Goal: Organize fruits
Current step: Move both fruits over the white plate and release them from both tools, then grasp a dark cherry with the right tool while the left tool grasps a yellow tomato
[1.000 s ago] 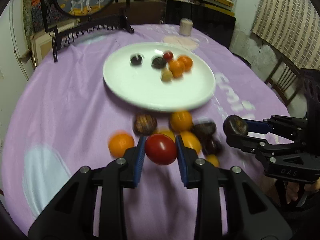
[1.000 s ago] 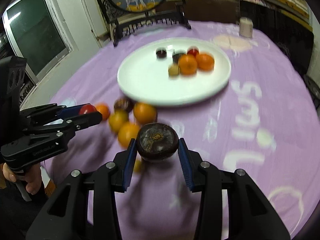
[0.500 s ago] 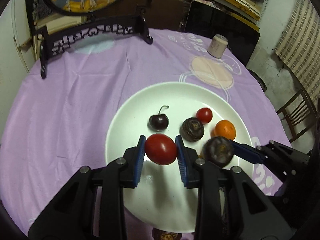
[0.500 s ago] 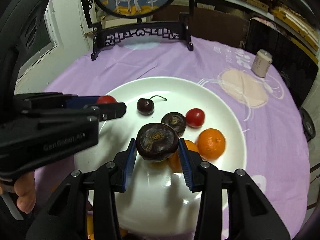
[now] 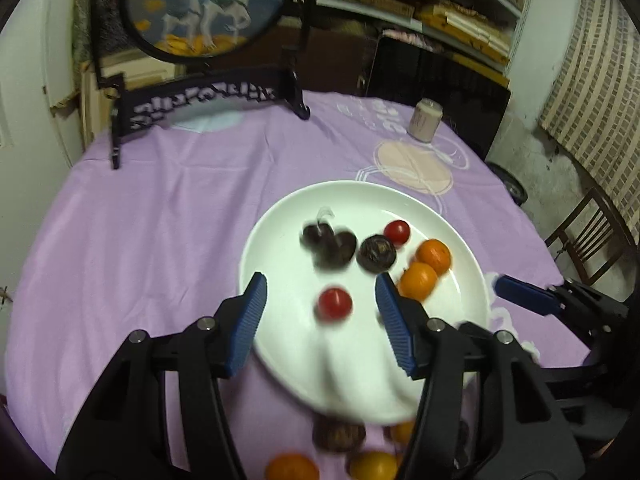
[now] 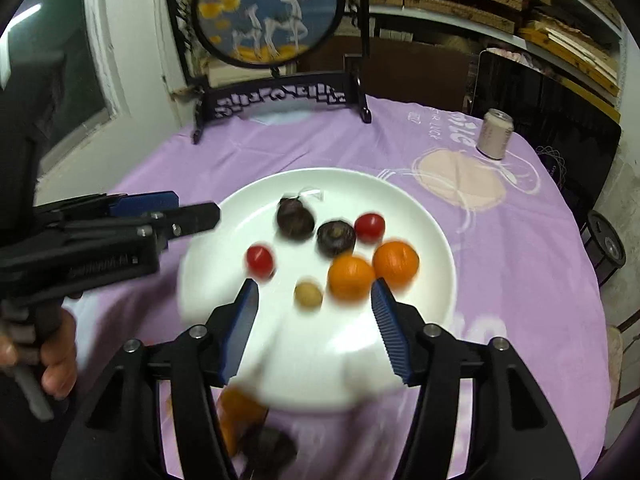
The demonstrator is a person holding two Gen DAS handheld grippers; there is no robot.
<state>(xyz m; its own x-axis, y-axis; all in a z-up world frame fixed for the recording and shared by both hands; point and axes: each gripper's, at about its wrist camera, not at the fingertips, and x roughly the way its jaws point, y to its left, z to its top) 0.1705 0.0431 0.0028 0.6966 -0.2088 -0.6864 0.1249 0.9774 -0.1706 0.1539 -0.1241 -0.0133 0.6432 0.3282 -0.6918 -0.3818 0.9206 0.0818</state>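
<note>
1. Fruits on the plate (image 6: 432, 216), counted in the right view: two tomatoes, one (image 6: 260, 259) at the left and one (image 6: 369, 227) farther back; two oranges (image 6: 351, 277) side by side; two dark round fruits (image 6: 336, 237); one small yellowish fruit (image 6: 308, 295).
2. Left gripper (image 5: 320, 300) is spread wide and empty above the plate's near half.
3. Right gripper (image 6: 314, 304) is likewise spread, holding nothing.
4. Several more fruits (image 5: 338, 436) lie blurred on the tablecloth (image 5: 160, 220) before the plate.
5. One can (image 6: 495, 134) stands far back.

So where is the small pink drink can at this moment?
The small pink drink can stands upright on the purple tablecloth, far right in both views, beyond the white round plate, beside a pale circle print.
</note>
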